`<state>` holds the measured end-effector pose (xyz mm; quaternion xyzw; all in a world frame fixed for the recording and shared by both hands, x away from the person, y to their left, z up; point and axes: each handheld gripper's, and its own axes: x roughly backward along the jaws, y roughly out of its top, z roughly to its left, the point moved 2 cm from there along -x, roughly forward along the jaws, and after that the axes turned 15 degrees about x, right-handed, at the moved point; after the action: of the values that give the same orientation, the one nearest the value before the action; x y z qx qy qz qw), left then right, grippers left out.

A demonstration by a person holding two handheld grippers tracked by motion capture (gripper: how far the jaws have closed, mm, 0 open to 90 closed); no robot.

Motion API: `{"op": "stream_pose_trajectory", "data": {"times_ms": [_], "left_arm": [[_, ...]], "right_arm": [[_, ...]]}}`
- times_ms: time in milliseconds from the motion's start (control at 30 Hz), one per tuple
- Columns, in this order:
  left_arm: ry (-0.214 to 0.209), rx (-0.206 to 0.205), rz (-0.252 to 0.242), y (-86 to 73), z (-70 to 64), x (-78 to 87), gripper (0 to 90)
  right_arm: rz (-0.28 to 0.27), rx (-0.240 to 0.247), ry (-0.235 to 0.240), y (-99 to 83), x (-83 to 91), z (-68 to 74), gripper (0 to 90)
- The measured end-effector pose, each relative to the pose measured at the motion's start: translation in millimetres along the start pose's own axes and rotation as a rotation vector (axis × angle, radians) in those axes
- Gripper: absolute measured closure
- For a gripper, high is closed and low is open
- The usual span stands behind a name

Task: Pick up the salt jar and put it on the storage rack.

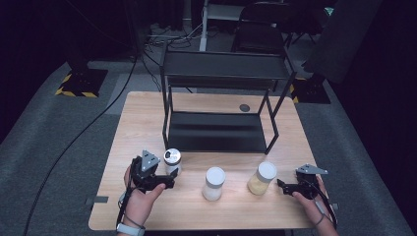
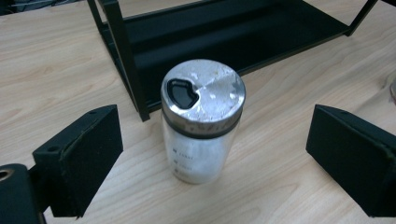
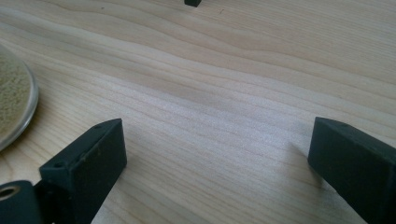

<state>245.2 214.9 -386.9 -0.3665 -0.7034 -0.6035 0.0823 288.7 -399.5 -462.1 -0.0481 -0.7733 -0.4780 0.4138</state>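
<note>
The metal-lidded jar (image 2: 202,122) stands upright on the table (image 2: 56,60) between the wide-apart fingers (image 2: 81,158) of the left gripper (image 1: 160,173), neither pad touching its glass, just ahead of the black rack's front leg (image 2: 128,60). This looks like the approach before a grasp: next, ease forward and close on the body below the lid. The right gripper (image 1: 287,187) (jaws likewise spread, empty) waits just beside the yellow-filled jar (image 1: 262,178).
</note>
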Motion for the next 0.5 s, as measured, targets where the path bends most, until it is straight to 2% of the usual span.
{"op": "stream_pose_trajectory", "data": {"times_ms": [333,500], "left_arm": [[0.007,-0.019,-0.01,7.1,-1.6,-14.9,4.2],[0.007,-0.014,-0.005,8.0,1.4,-24.5,4.6]], "right_arm": [[0.0,0.0,0.0,0.0,0.0,0.0,3.9],[0.0,0.0,0.0,0.0,0.0,0.0,3.9]]}}
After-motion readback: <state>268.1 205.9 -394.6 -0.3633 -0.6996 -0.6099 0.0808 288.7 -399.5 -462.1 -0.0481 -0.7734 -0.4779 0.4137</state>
